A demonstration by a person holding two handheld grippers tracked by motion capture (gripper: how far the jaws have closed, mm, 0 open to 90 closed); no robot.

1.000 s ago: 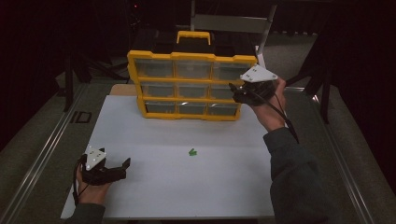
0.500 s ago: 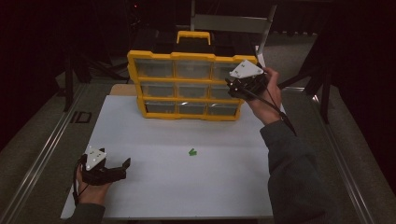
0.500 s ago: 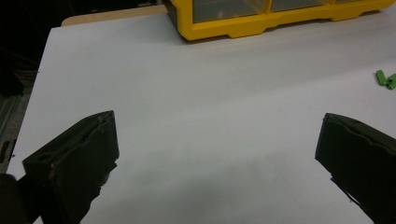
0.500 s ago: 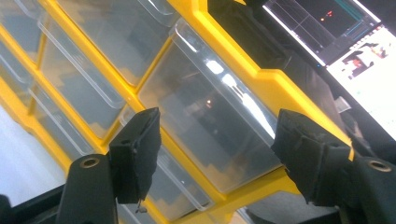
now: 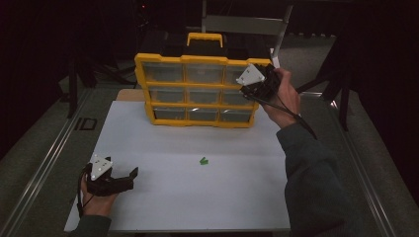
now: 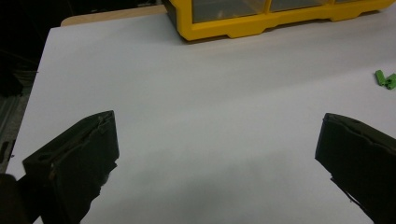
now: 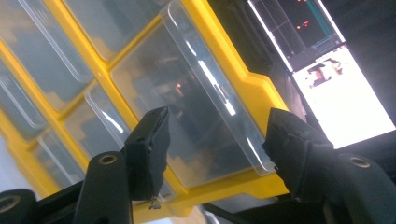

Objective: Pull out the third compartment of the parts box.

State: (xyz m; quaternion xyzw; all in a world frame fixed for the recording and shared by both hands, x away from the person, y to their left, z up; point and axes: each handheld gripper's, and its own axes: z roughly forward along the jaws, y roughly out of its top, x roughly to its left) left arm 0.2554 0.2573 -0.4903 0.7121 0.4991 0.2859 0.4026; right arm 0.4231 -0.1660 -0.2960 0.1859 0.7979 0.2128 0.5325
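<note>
A yellow organizer [image 5: 140,74] with clear drawers stands upright at the back of the white table [image 5: 222,197]. My right gripper [image 5: 245,90] is at its top right drawer [image 7: 187,107]. Its jaws straddle the drawer's clear front lip and have just been closing; the pads stand a little apart from the lip. My left gripper [image 5: 132,175] rests low over the table's front left, open, with nothing between its jaws [image 6: 217,135]. A small green piece [image 5: 203,160] lies on the table in front of the organizer, also seen as a green piece [image 6: 385,79] in the left gripper view.
A black carry handle with a yellow grip [image 5: 204,39] tops the organizer. A lit screen [image 7: 341,93] shows behind the organizer's right side. Metal rails [image 5: 44,163] run along the table's left edge.
My right gripper has risen a little and shifted left, from the middle right drawer to the top right one. The left gripper has stayed put.
</note>
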